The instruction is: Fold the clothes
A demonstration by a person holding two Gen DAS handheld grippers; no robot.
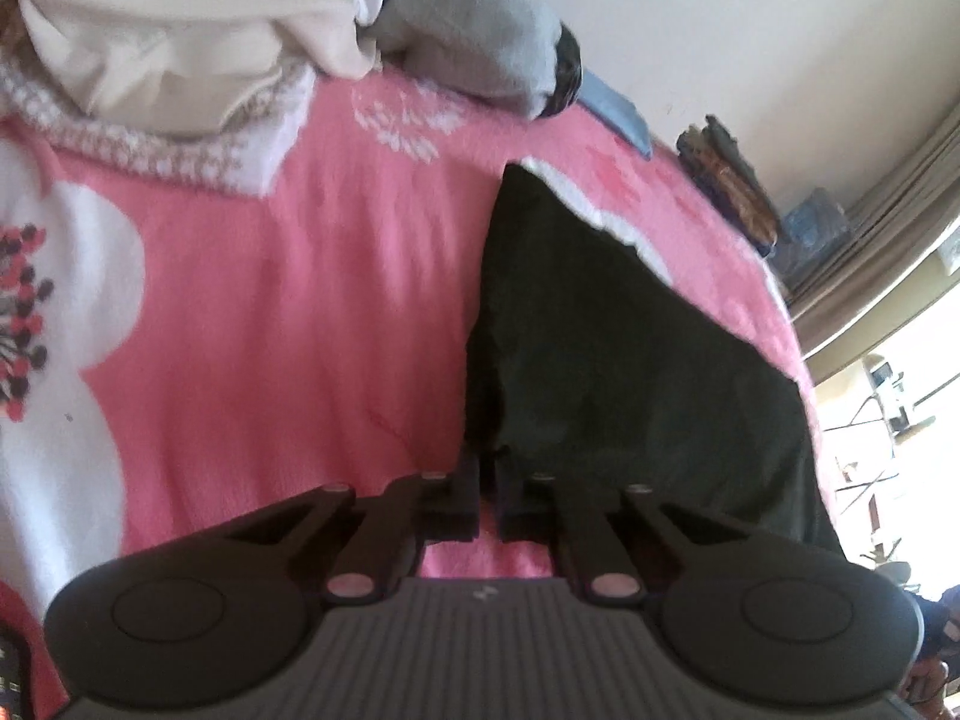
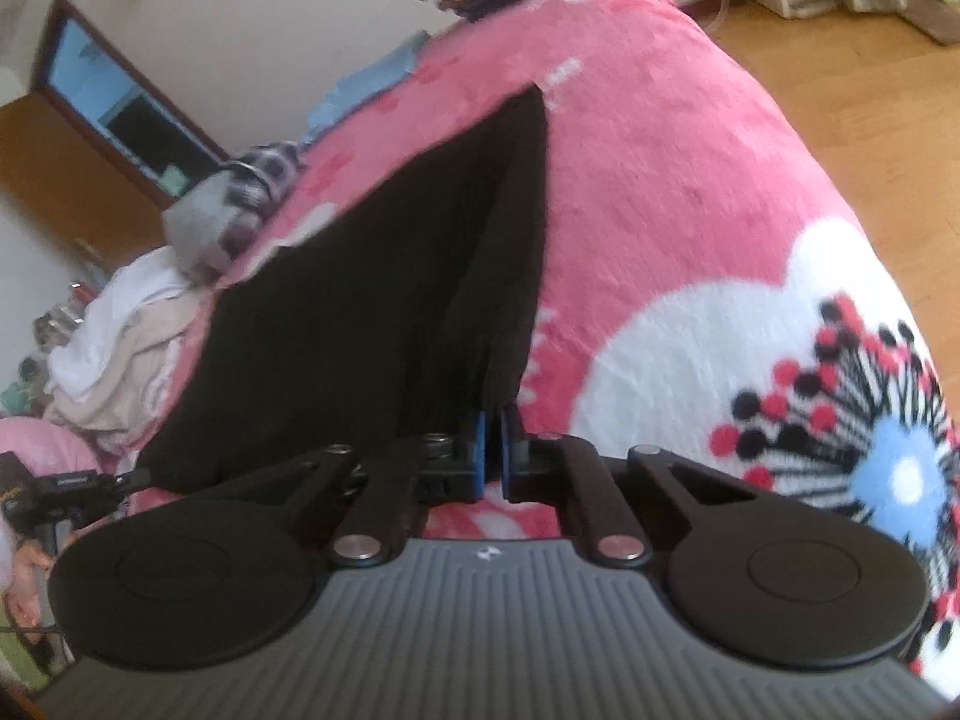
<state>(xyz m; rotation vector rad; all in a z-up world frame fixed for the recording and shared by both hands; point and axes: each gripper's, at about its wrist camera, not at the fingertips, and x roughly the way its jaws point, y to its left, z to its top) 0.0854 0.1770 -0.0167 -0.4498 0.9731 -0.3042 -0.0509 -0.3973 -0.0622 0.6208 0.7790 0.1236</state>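
One black garment (image 1: 606, 330) lies spread on the bed, on a pink blanket (image 1: 288, 300) with white and red flower patterns. Its near edge is lifted at two corners. In the left wrist view the left gripper (image 1: 489, 474) has its jaws drawn together on the garment's near left corner, the dark cloth bunched between them. In the right wrist view the right gripper (image 2: 495, 432) has its jaws closed on the near right corner, a fold of black cloth pinched between the two blue pads (image 2: 479, 450), and the garment runs away from it as a long tapering shape toward the far side of the bed.

Beyond the garment, at the far edge of the blanket, sits one heap of other clothes: a white and cream piece (image 1: 198, 30) and a grey piece (image 1: 474, 42) beside it, touching. A blue cloth (image 1: 618, 111) lies flat farther along that edge. Past the bed, a wooden floor (image 2: 852, 78) shows in the right wrist view
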